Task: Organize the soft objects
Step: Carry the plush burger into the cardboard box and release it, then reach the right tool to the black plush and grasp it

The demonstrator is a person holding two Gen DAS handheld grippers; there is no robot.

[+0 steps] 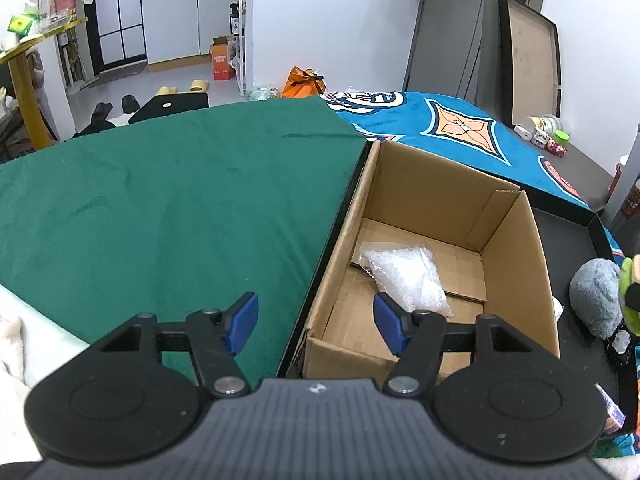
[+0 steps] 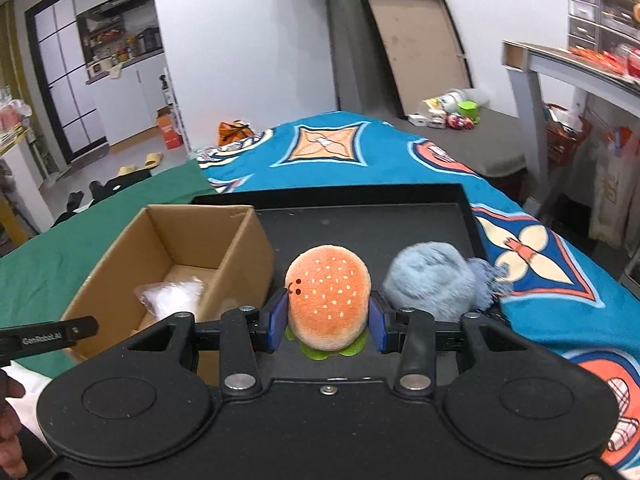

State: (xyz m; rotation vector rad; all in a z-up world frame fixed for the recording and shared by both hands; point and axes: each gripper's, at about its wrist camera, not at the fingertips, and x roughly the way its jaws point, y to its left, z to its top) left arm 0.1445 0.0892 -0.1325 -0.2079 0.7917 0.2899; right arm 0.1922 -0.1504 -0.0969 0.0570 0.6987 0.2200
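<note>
Right gripper (image 2: 328, 326) clamped on a plush burger (image 2: 328, 304), blue pads (image 2: 280, 322) pressed into both sides of the orange bun, green lettuce frill poking out underneath. Held up over the black tray (image 2: 360, 224), not resting on it as far as visible. Just beside the burger, to its right, a fuzzy grey-blue plush (image 2: 436, 280) sitting in the same tray, a bit blurred in the right wrist view. To the left, an open cardboard box (image 2: 240, 248) with a crinkly clear plastic bag (image 2: 172, 296) lying on its floor.

Left gripper (image 1: 316, 326) spread apart, nothing between the blue pads (image 1: 244, 320). Hovering right over the near left corner of the box (image 1: 516, 264), one finger over the green cloth (image 1: 160, 200), the other over the box interior. Same plastic bag (image 1: 404, 280) down inside, near the middle of the bottom, touching nothing but cardboard. Grey plush (image 1: 596, 296) off past the right wall of the box, at the edge of the left wrist view, partly hidden.

Further out: a teal patterned blanket (image 2: 380, 156) under and behind the tray, green cloth (image 2: 60, 264) butting up against it on the left, with a person's fingers (image 2: 10, 420) creeping in at the bottom left corner.
</note>
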